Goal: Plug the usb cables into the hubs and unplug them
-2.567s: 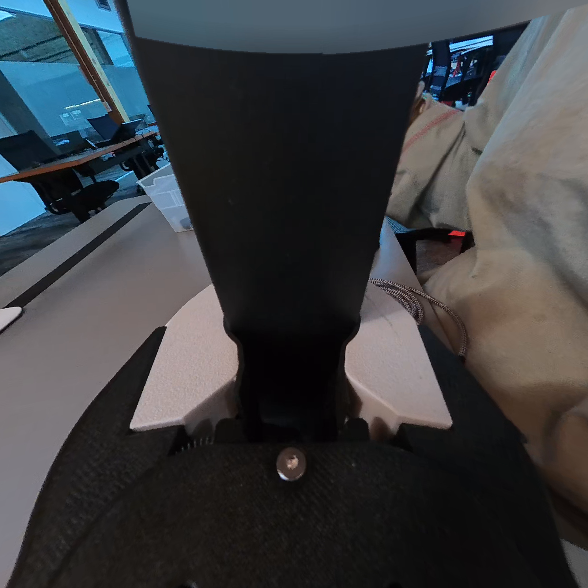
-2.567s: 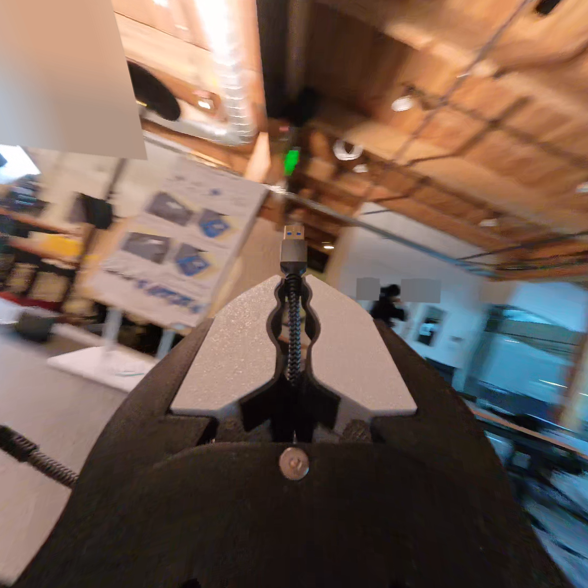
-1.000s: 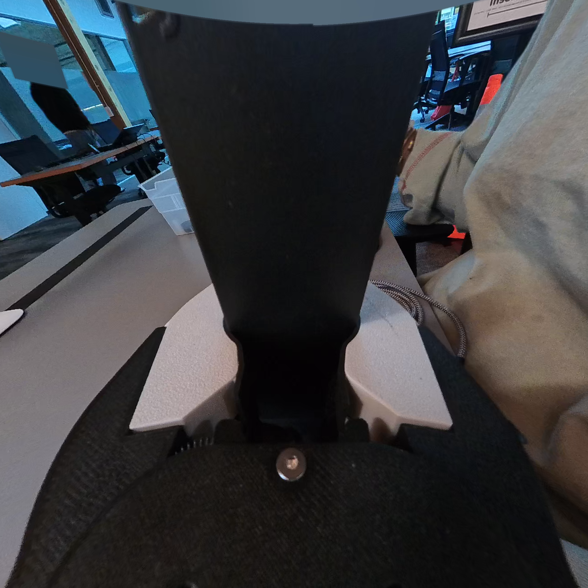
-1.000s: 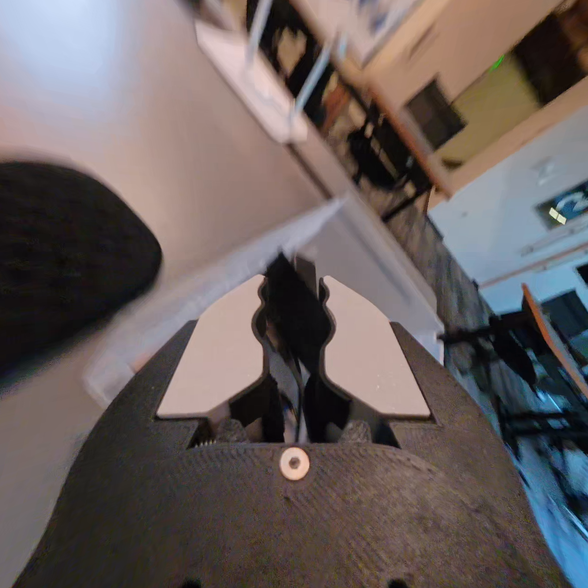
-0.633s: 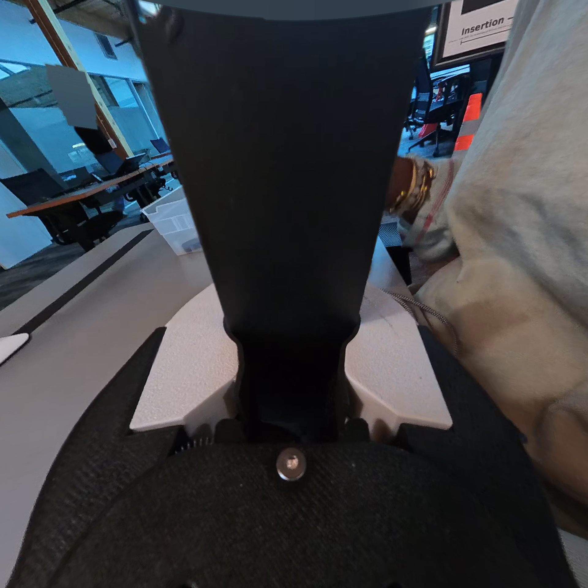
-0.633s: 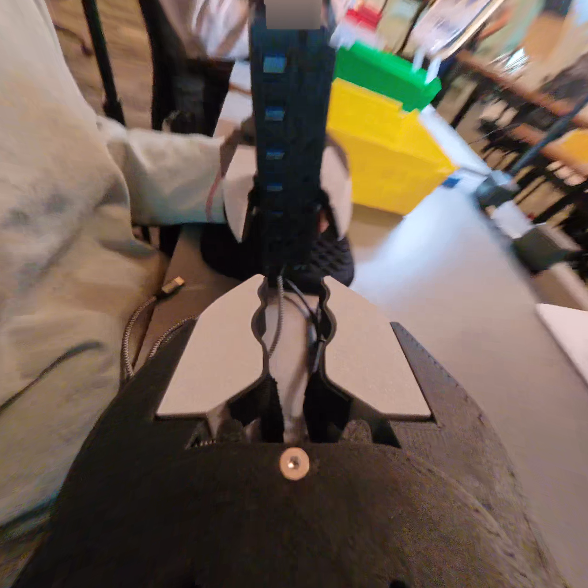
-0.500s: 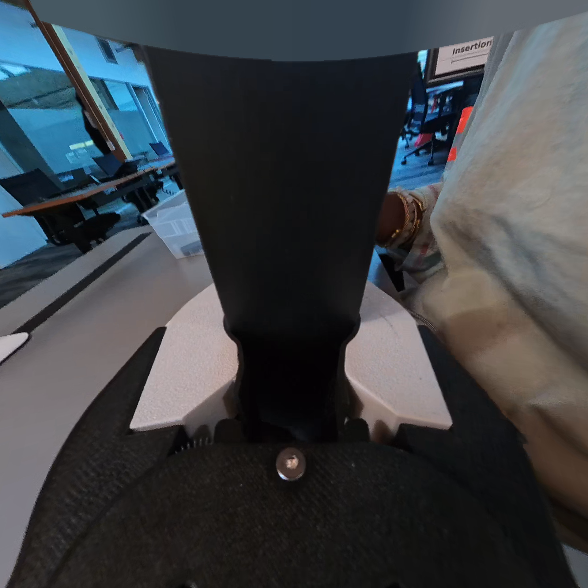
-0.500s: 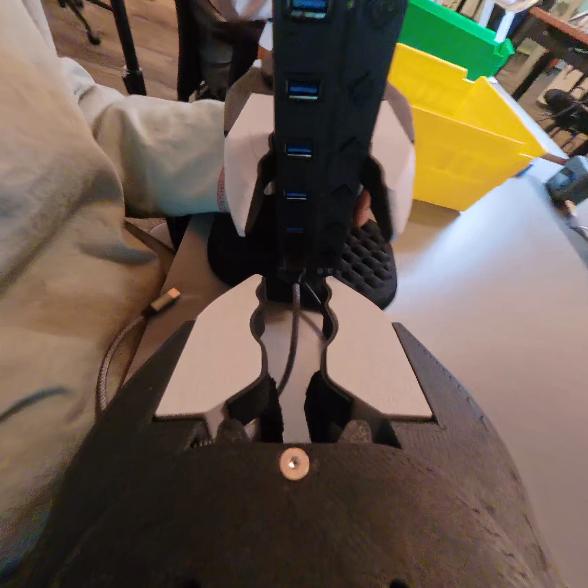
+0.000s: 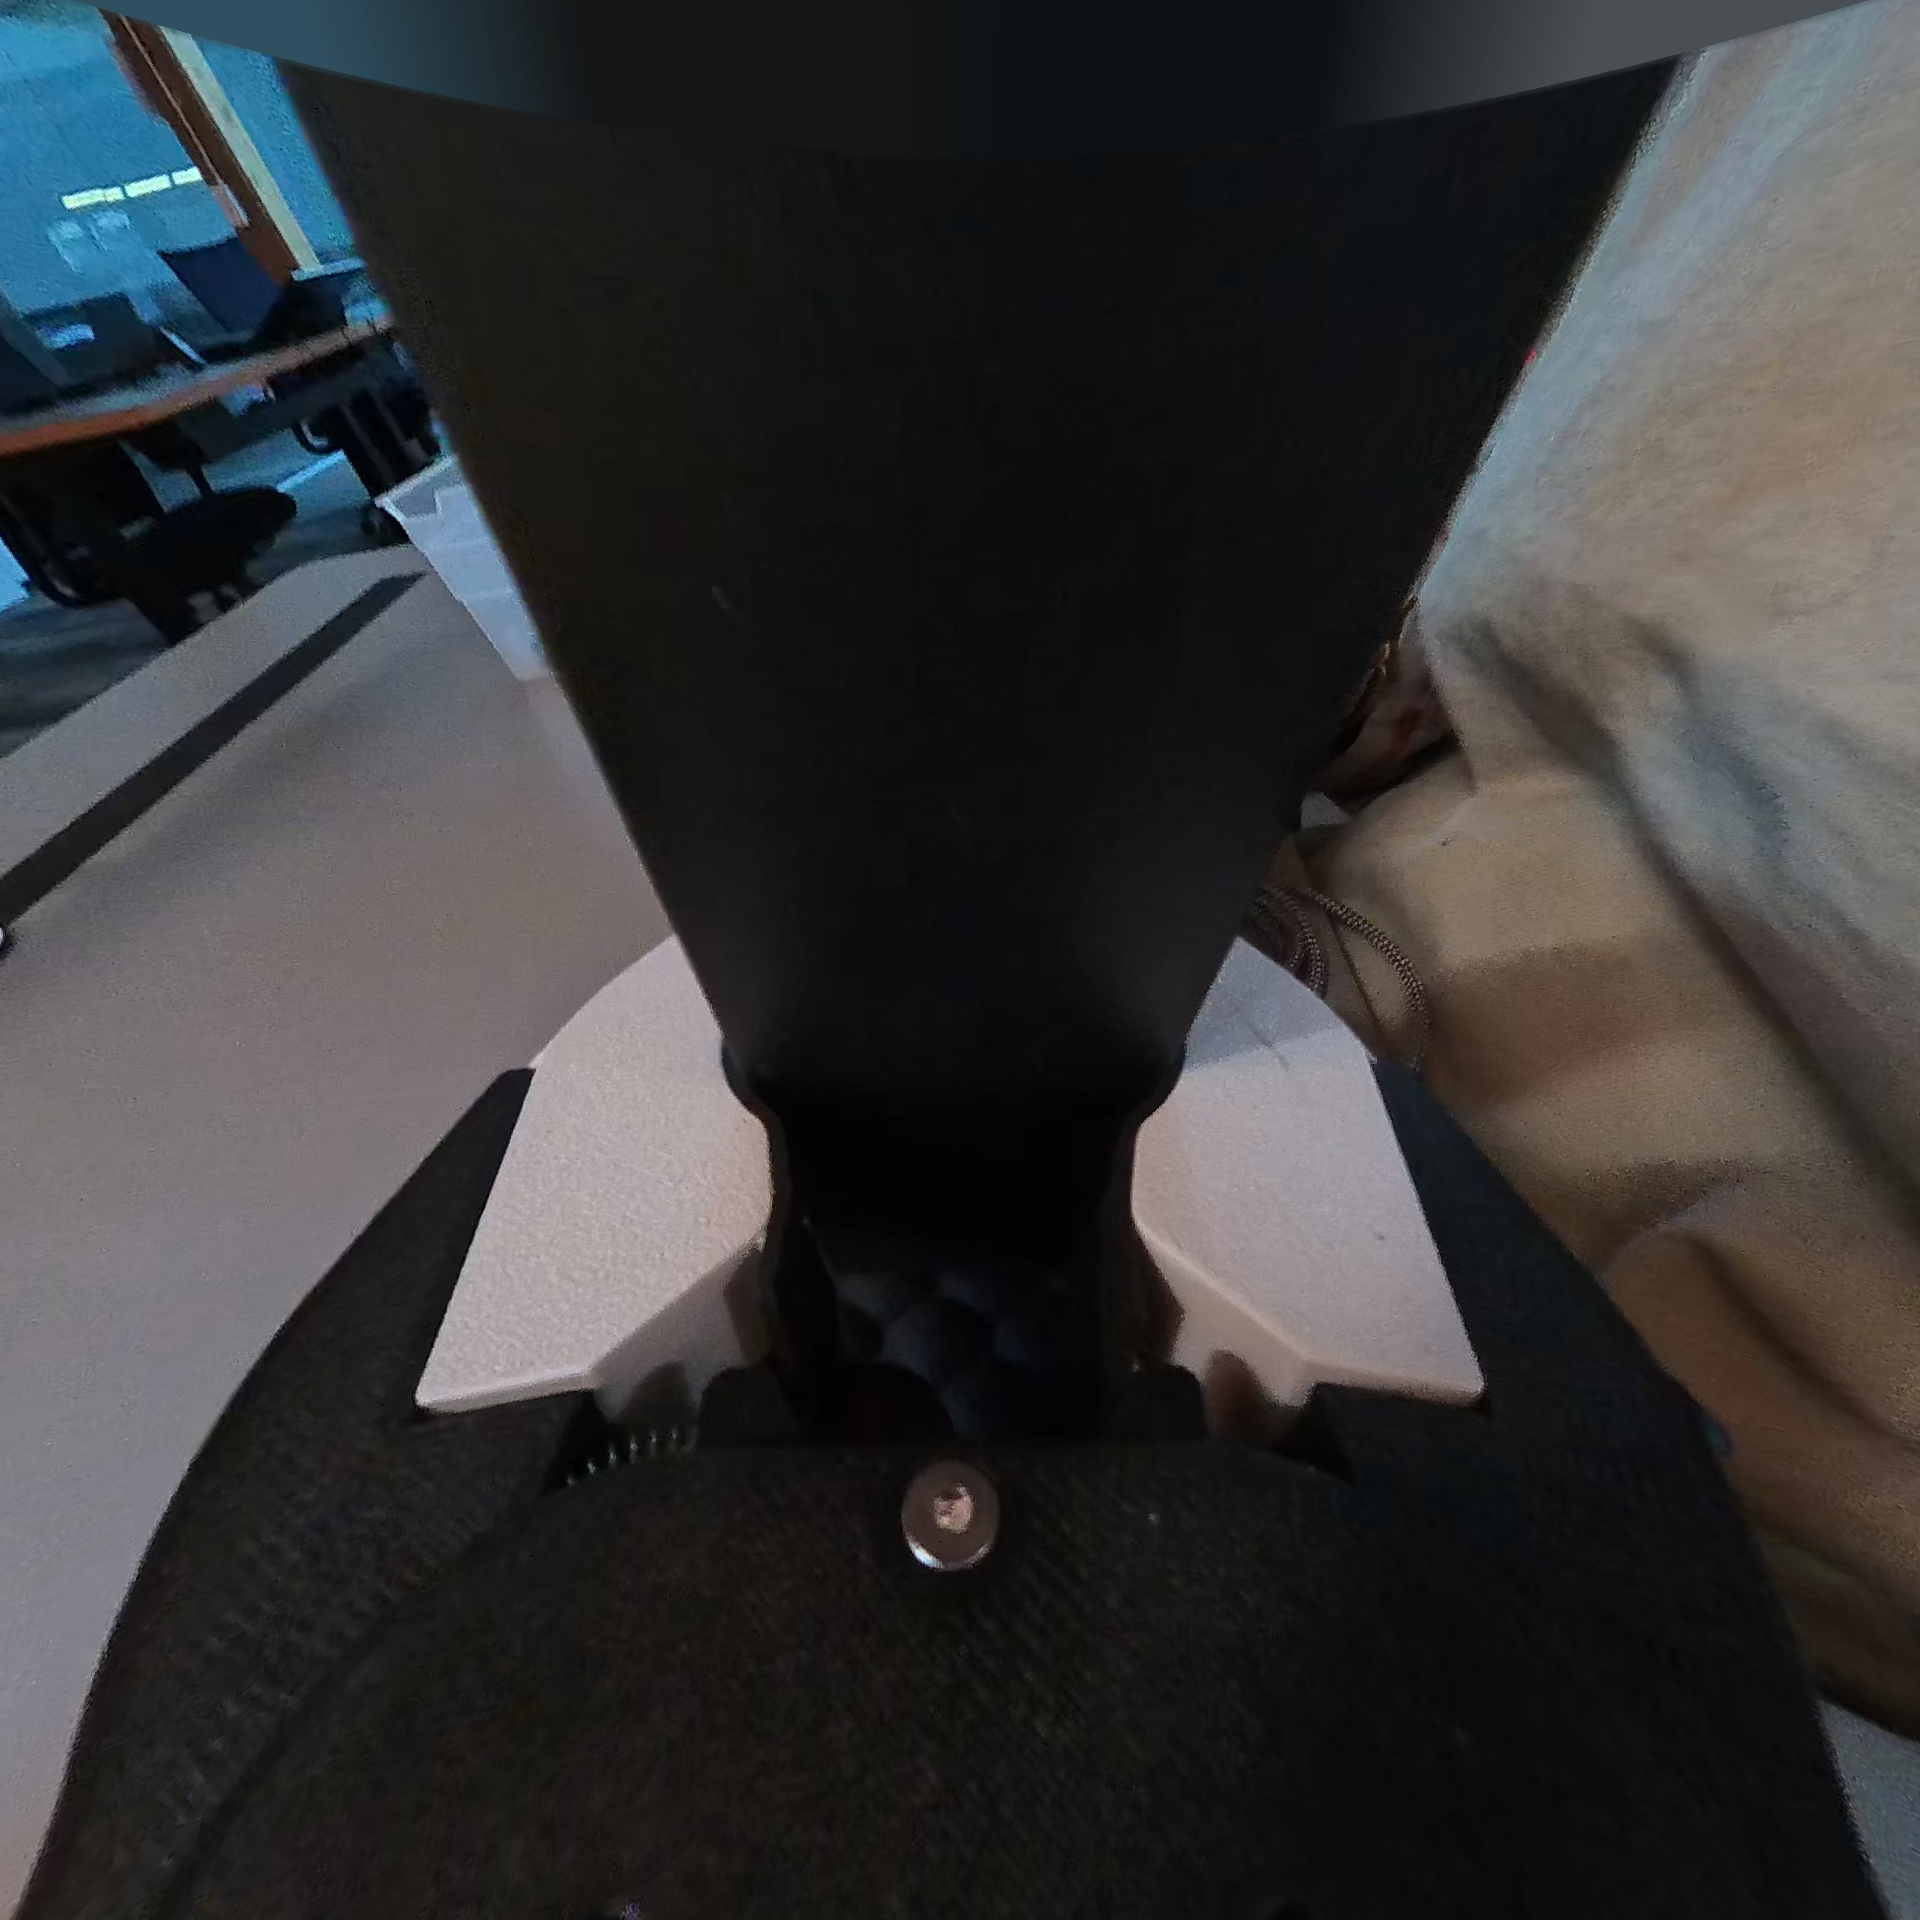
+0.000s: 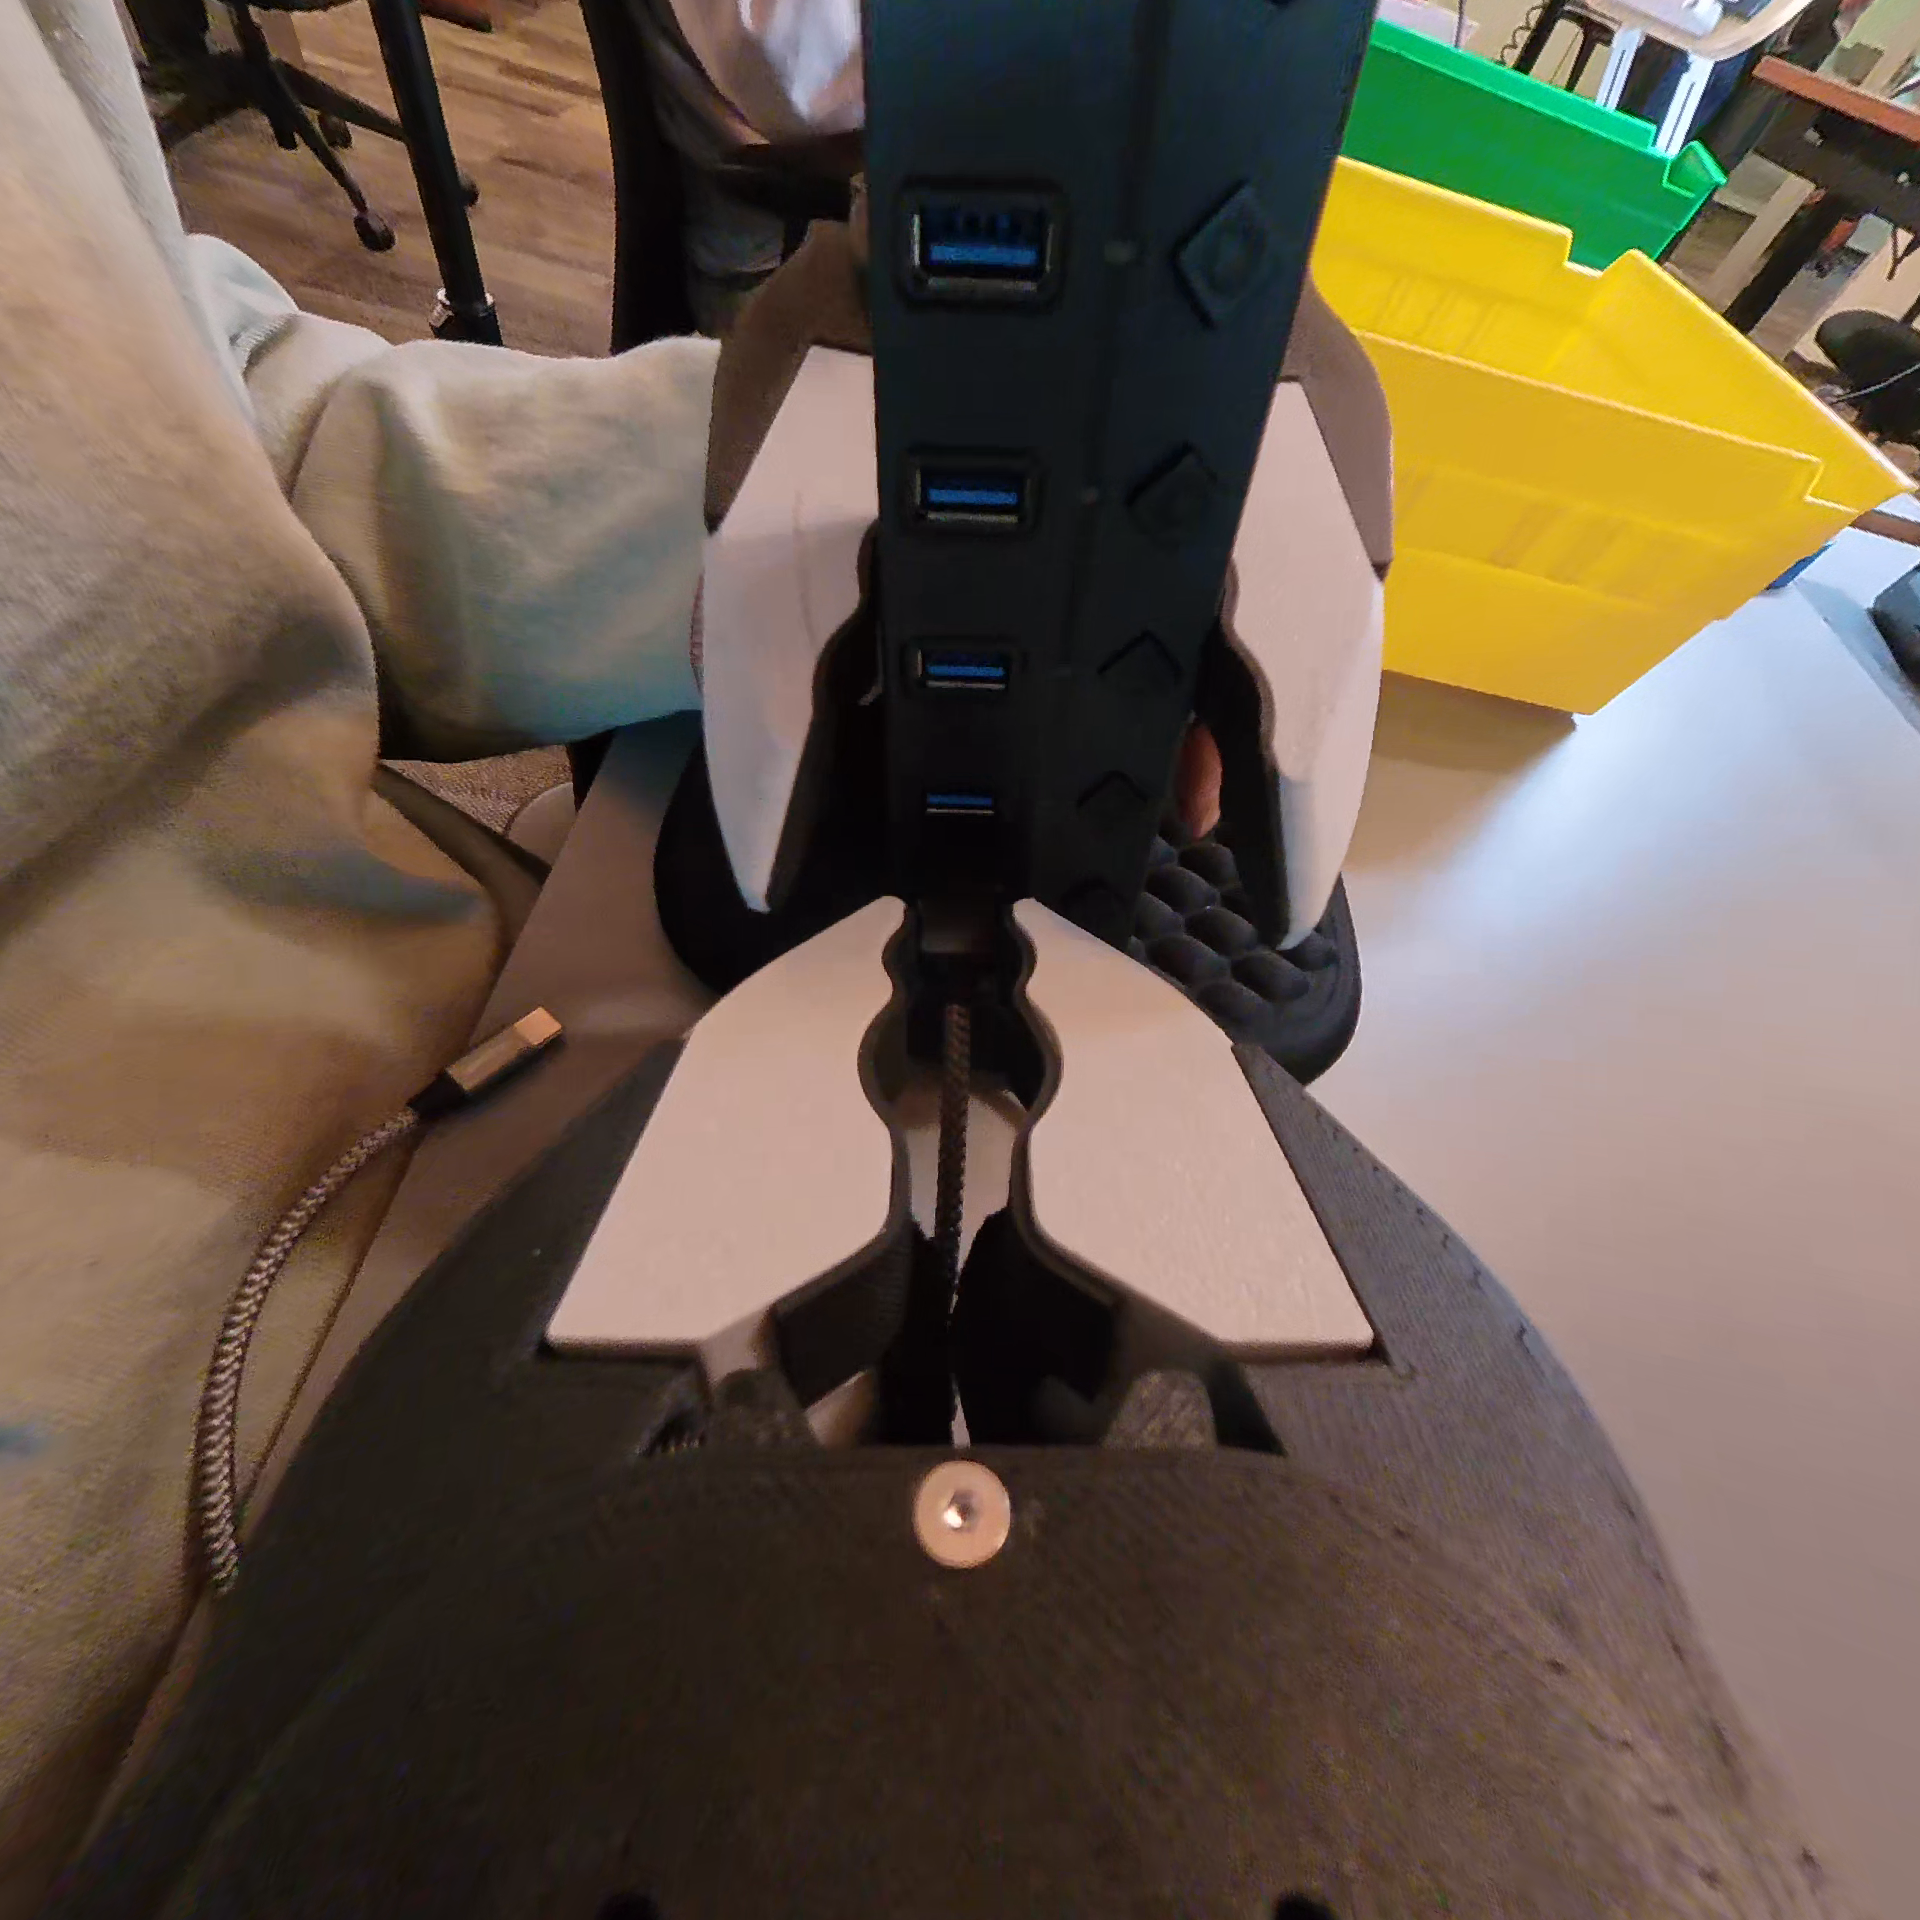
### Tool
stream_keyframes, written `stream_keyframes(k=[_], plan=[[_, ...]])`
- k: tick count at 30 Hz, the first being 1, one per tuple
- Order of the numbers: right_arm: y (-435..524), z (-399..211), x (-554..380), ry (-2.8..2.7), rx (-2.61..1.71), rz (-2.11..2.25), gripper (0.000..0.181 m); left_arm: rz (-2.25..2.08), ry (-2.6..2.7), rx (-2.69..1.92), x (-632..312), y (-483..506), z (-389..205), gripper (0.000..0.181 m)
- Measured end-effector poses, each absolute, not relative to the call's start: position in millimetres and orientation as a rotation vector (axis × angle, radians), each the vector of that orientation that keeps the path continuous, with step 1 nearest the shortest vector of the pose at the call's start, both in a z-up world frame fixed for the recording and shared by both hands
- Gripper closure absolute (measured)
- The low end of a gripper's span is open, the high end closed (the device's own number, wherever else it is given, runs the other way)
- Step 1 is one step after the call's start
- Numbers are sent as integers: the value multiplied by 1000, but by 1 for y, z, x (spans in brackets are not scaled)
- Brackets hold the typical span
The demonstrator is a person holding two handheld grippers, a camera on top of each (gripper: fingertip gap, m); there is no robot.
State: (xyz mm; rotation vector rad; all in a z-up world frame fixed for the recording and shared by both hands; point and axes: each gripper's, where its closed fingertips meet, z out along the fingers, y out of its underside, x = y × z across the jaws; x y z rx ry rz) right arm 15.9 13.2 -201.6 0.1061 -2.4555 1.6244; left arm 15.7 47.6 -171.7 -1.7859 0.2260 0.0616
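My left gripper is shut on a black USB hub that fills the middle of its view. In the right wrist view the hub stands upright between the left gripper's white fingers and shows several blue ports. My right gripper is shut on the plug end of a braided USB cable. The plug touches the hub's lowest port. I cannot tell whether it is seated. The cable's other plug lies on the table edge by a person's sleeve.
A grey table lies below. A yellow bin and a green bin stand at the back right. A person's light sweater fills the left side, and the right of the left wrist view. A clear bin stands far off. Only a small space, under 4 cm, lies between the two pairs of fingers.
My right gripper swung from pointing at the ceiling down to the hub and brought the plug to its lowest port. My left gripper kept hold of the hub and barely moved.
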Motion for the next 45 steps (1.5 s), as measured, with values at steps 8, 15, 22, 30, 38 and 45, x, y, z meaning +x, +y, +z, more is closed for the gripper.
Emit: stream_keyframes(k=[8, 15, 22, 30, 38, 45], plan=[[22, -210, 18, -2440, 123, 1572, 167, 96, 256, -1899, 17, 53, -187, 117], [39, -189, 5, -2333, -20, 1685, 167, 77, 251, -1924, 18, 42, -187, 116], [90, -146, 6, -2165, -17, 1709, 167, 51, 224, -1899, 16, 41, -184, 117], [172, -30, -13, -1696, -190, 1717, 167, 56, 208, -1964, 13, 43, -195, 116], [339, 66, -10, -1204, -482, 1193, 168, 58, 218, -1947, 13, 42, -194, 117], [406, 41, -11, -1132, -644, 1033, 167, 55, 216, -1944, 13, 42, -193, 116]])
